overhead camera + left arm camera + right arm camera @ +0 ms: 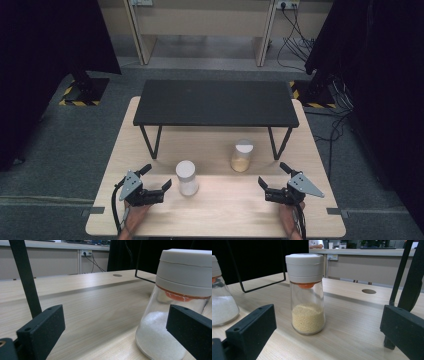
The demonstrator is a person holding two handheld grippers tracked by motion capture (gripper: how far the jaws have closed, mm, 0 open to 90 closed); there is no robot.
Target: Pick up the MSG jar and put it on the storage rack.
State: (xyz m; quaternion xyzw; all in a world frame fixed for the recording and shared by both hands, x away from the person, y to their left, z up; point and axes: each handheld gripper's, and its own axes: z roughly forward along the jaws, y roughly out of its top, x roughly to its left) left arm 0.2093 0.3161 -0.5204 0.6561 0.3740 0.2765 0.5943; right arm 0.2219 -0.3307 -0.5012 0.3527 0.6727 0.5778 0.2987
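Note:
Two glass shaker jars with white lids stand upright on the wooden table (220, 212). The jar of white powder (186, 177) (175, 307) (220, 305) is just right of my left gripper (157, 180) (115, 332), which is open with nothing between its jaws. The jar of yellow grains (242, 155) (306, 292) stands farther back, up and left of my right gripper (272, 176) (327, 332), also open and holding nothing. In the right gripper view the yellow jar sits between the jaws but well ahead of them.
A low black shelf (216, 102) on thin metal legs (150, 142) (26, 277) (412, 282) spans the back half of the table. Bare wood lies between the two grippers. Dark curtains, cables and a bench stand beyond the table.

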